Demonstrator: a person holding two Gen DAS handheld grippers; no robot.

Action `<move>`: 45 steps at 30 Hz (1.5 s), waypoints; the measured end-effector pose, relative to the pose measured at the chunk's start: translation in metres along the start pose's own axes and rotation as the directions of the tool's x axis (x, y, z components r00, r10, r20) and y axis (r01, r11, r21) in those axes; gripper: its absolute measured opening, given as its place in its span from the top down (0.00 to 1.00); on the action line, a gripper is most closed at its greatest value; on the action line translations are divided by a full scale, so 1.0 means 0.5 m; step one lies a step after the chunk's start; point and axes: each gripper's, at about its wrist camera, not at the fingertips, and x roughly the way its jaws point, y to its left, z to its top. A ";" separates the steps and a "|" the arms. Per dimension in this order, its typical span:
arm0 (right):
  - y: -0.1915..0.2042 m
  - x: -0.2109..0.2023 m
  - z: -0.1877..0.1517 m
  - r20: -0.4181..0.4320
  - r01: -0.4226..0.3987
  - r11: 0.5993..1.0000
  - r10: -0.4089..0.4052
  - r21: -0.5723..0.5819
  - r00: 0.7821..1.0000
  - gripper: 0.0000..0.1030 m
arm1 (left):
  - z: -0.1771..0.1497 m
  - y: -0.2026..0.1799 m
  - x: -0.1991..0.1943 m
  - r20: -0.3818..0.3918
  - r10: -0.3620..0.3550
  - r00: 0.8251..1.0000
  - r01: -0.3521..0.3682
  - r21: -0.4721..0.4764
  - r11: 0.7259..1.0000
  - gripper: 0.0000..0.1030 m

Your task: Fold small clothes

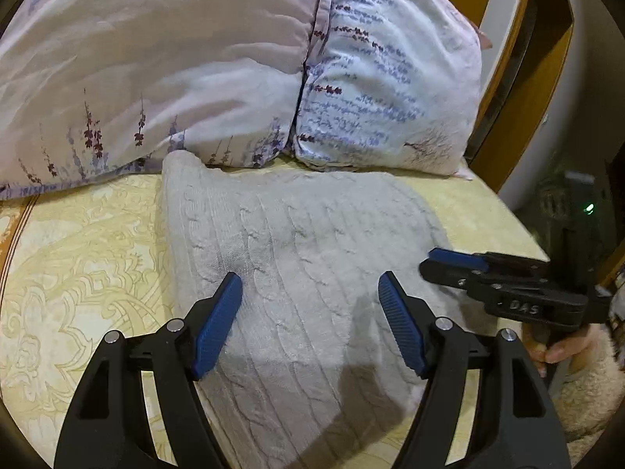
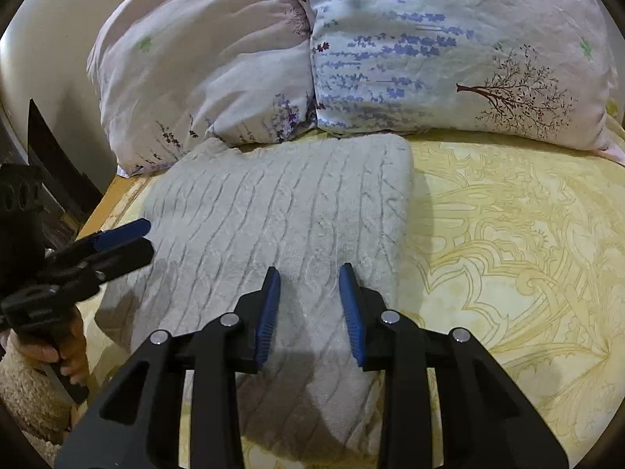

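A pale grey cable-knit garment, folded flat, lies on the yellow patterned bedsheet, its far edge against two lavender-print pillows. The left gripper hangs over the knit, blue pads wide, nothing between them. The right gripper stands narrower, gripping nothing. Only the right wrist view shows the pillow's tree print; only the left shows a wooden headboard.

Both grippers, the left gripper and the right gripper, are black with ribbed blue pads, silver screws, and a fluffy beige sleeve.
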 end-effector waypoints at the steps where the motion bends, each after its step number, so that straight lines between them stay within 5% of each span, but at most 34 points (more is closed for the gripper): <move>1: 0.002 0.002 0.001 0.004 0.005 1.000 -0.005 0.003 1.000 0.69 | -0.004 -0.005 -0.002 0.003 0.018 1.000 -0.018 0.016 1.000 0.29; 4: 0.003 -0.013 -0.001 0.018 -0.011 0.999 0.010 0.049 1.000 0.69 | -0.005 -0.024 -0.005 0.010 0.051 0.999 -0.052 0.048 0.998 0.28; 6: 0.004 -0.047 -0.010 0.047 -0.018 0.998 0.015 0.063 0.999 0.55 | -0.007 -0.026 -0.031 0.032 0.046 0.998 -0.047 0.038 0.998 0.27; 8: 0.018 -0.088 -0.023 0.102 0.001 0.999 -0.006 0.045 0.995 0.26 | -0.021 -0.024 -0.075 0.065 0.056 0.996 -0.058 0.027 0.998 0.18; 14: 0.060 -0.156 -0.089 0.206 0.184 0.983 -0.181 0.001 0.962 0.03 | -0.091 -0.003 -0.136 0.044 0.162 0.986 -0.160 -0.035 0.986 0.01; 17: 0.067 -0.160 -0.122 0.210 0.259 0.966 -0.258 0.023 0.943 0.02 | -0.129 0.007 -0.142 0.000 0.212 0.977 -0.212 -0.070 0.975 0.01; 23: 0.074 -0.129 -0.162 0.123 0.218 0.975 -0.223 0.052 0.967 0.02 | -0.169 0.009 -0.127 -0.089 0.248 0.965 -0.259 -0.133 0.957 0.01; 32: 0.110 -0.084 -0.194 0.039 0.301 0.954 -0.300 -0.005 0.953 0.02 | -0.189 -0.023 -0.079 -0.167 0.286 0.943 -0.302 -0.077 0.950 0.01; 40: 0.112 -0.063 -0.201 -0.033 0.315 0.949 -0.316 -0.014 0.948 0.02 | -0.190 -0.045 -0.057 -0.183 0.361 0.914 -0.368 -0.007 0.930 0.01; 45: 0.118 -0.061 -0.203 -0.036 0.336 0.942 -0.337 -0.028 0.941 0.02 | -0.191 -0.043 -0.058 -0.167 0.362 0.917 -0.368 -0.009 0.930 0.01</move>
